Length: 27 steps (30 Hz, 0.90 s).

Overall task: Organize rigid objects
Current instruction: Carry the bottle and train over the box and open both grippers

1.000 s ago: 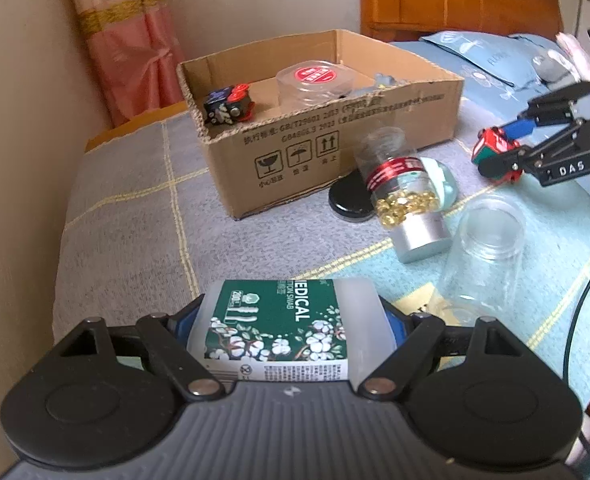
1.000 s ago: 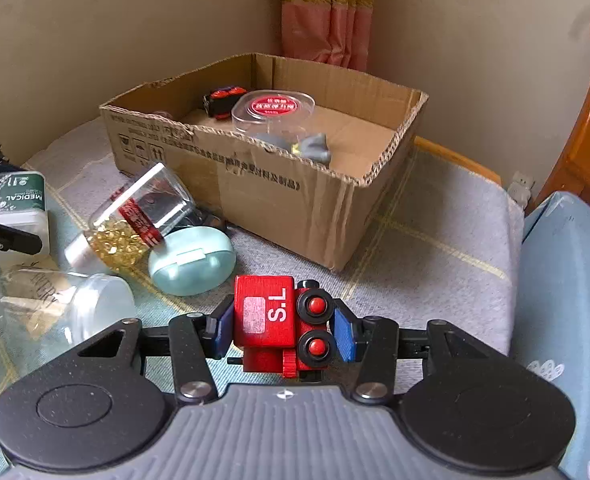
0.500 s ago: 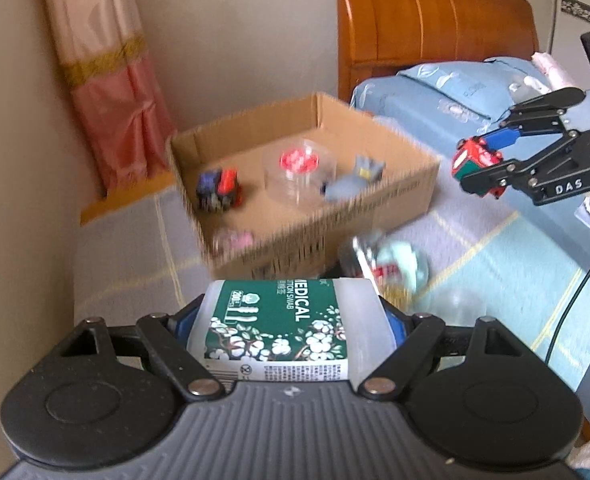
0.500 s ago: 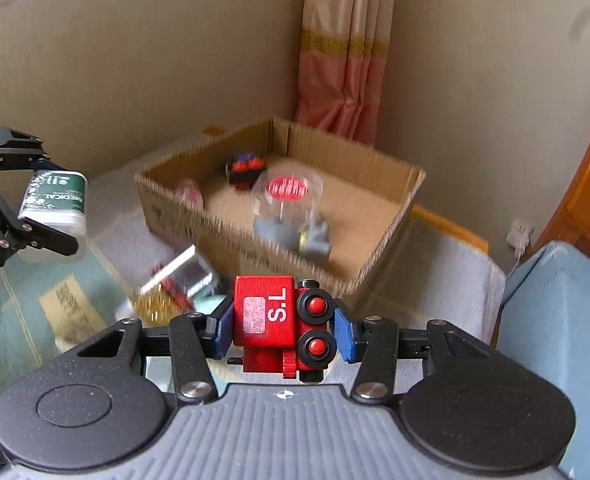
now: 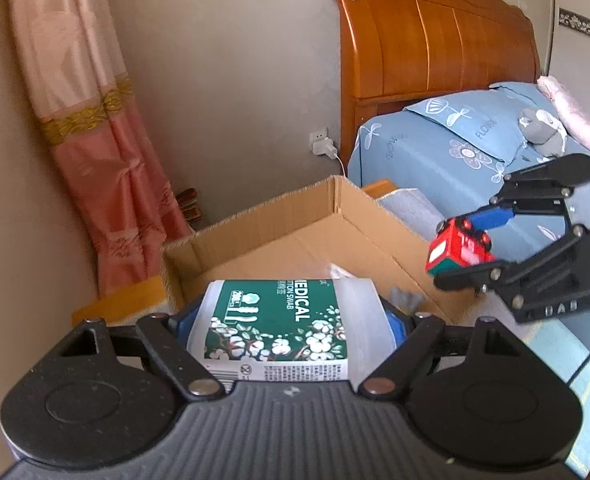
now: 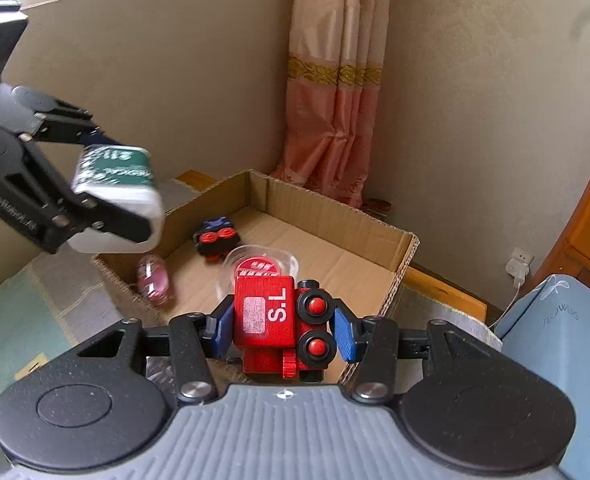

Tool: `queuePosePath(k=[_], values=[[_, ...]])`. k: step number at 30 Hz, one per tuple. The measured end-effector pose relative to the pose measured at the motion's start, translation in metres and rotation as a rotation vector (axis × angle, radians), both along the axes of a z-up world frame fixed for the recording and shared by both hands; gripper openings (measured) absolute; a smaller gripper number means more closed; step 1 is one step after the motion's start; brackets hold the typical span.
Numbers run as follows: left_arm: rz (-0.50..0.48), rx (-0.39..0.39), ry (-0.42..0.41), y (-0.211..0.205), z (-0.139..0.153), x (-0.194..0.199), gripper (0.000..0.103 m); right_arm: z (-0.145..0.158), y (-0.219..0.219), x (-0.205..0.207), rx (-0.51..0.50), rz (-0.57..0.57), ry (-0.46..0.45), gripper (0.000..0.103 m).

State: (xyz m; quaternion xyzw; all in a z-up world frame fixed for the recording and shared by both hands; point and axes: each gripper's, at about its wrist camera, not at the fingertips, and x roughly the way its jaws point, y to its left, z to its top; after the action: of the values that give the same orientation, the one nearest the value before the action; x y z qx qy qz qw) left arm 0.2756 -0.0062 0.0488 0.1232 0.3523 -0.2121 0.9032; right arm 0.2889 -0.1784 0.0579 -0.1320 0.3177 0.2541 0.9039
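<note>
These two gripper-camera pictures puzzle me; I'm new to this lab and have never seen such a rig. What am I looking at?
No robot here: a person carries a two-finger gripper in each hand, and each has a fisheye camera looking along its fingers. One picture is from the left gripper, which is shut on a white swab bottle with a green label. The other is from the right gripper, shut on a red toy train. Each camera also catches the other gripper at the side. Ahead lies an open cardboard box on a cloth-covered surface; inside are a small dark toy, a pink oval thing and a clear red-lidded tub.
</note>
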Motion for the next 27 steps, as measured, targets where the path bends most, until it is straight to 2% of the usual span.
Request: queuePosePath(k=[9,14,15,17,25,27], values=[[0.023,0.033,0.033,-0.015,-0.011,0.054,0.083,-0.008,0.004,0.052,-0.004,-0.038,0.035,0.054],[0.049,0.016,0.039,-0.017,-0.017,0.077,0.083,-0.018,0.008,0.072,-0.015,-0.053,0.056,0.056],[0.054,0.013,0.037,-0.017,-0.018,0.081,0.083,-0.02,0.008,0.073,-0.014,-0.061,0.056,0.059],[0.068,0.007,0.042,-0.017,-0.021,0.089,0.083,-0.021,0.007,0.072,-0.014,-0.076,0.049,0.078],[0.142,-0.016,0.038,-0.019,-0.032,0.112,0.083,-0.018,-0.002,0.05,-0.018,-0.073,0.033,0.095],[0.173,-0.003,0.008,-0.021,-0.033,0.111,0.091,-0.018,-0.004,0.045,-0.02,-0.079,0.033,0.095]])
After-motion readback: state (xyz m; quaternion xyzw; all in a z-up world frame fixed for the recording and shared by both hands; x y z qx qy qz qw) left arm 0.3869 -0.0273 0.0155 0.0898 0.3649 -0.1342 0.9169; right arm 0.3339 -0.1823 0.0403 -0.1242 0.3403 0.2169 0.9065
